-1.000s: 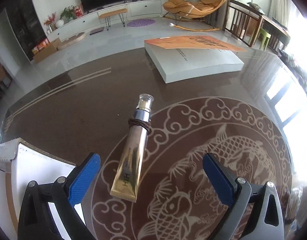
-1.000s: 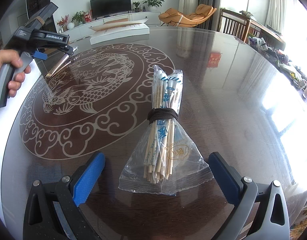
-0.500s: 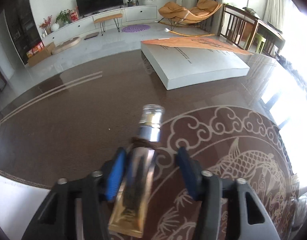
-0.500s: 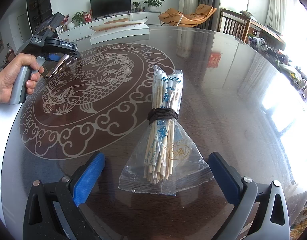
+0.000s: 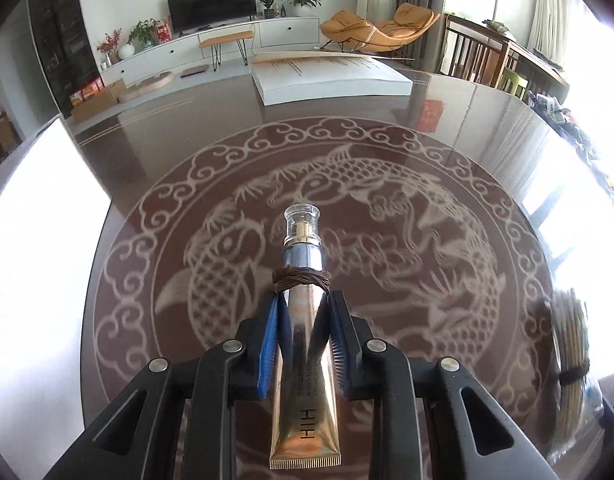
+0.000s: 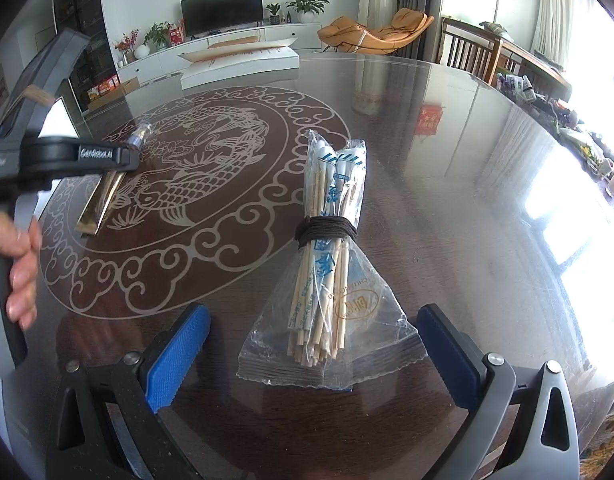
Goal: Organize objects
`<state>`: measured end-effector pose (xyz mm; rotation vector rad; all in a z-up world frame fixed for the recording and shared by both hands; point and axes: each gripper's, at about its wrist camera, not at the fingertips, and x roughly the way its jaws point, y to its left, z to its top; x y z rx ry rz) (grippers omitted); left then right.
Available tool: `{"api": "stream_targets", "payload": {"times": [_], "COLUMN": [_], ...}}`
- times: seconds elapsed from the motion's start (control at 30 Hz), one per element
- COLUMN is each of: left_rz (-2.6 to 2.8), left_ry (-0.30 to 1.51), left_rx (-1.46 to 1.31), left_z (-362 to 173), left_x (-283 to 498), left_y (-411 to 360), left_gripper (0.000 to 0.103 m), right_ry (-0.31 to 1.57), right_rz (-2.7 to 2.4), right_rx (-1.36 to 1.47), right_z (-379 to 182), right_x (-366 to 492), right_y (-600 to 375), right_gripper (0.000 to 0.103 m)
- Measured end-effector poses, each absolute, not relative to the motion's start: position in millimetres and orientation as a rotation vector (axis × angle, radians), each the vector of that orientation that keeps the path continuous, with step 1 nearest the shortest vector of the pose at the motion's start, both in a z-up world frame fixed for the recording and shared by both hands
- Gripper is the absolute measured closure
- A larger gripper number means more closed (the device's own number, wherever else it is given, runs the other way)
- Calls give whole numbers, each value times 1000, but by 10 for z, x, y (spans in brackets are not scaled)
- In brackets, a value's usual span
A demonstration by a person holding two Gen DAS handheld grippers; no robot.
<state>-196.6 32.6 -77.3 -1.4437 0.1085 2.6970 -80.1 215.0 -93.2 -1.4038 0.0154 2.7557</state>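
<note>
My left gripper (image 5: pixel 305 320) is shut on a gold cosmetic tube (image 5: pixel 305 380) with a clear cap and a brown hair tie round its neck, held above the fish-patterned table. The same tube (image 6: pixel 103 196) shows in the right wrist view, hanging from the left gripper (image 6: pixel 119 156) at the left. My right gripper (image 6: pixel 313 344) is open, its blue pads on either side of a plastic bag of chopsticks (image 6: pixel 327 256) bound with a brown tie, lying on the table. The bundle also shows at the right edge of the left wrist view (image 5: pixel 573 360).
A large white flat box (image 5: pixel 331 78) lies at the table's far side, also seen in the right wrist view (image 6: pixel 239 64). A white sheet (image 5: pixel 39 232) lies at the left table edge. Wooden chairs (image 5: pixel 479 56) stand beyond the table at the right.
My left gripper closed on the gold tube, lifted it off the table and swung to the right, toward the table's middle. The right gripper and the chopstick bag have not moved.
</note>
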Motion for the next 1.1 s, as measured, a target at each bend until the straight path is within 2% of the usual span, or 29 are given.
{"api": "stream_targets", "payload": {"times": [0.3,0.37,0.47,0.53,0.6,0.67,0.77,0.83,1.1], "left_rz": [2673,2655,2631,2620,2635,2659,2668,2677,2679], "left_ry": [407,357,186,184,243,248,127,151,140], "left_rx": [-1266,-1282,-1329,-1325,-1306,-1303,-1336,-1335,-1333], "left_z": [-773,-762,-747,-750,-768,-774,-804,-818,-834], "left_x": [-729,-648,-611,-569,-567,-557,-618,-635,-672], "left_y": [548,477,315,311,344,320,190,192,198], "left_gripper": [77,77,77,76,69,53,39,34,30], "right_ry": [19,27,34,44,56,58,50,48,49], "right_rz": [2760,2763,2765,2768,2771,2771,2767,2766,2766], "right_rx": [-1403,-1401,-1398,-1394,-1390,-1390,-1392,-1393,-1393], "right_z": [-940,-939,-942,-939,-938,-935,-936,-937,-936], "right_x": [-798,-794,-797,-789,-784,-789,-788,-785,-785], "right_y": [2128,2124,2117,2128,2136,2142,2140,2141,2142], "right_gripper": [0,0,0,0,0,0,0,0,0]}}
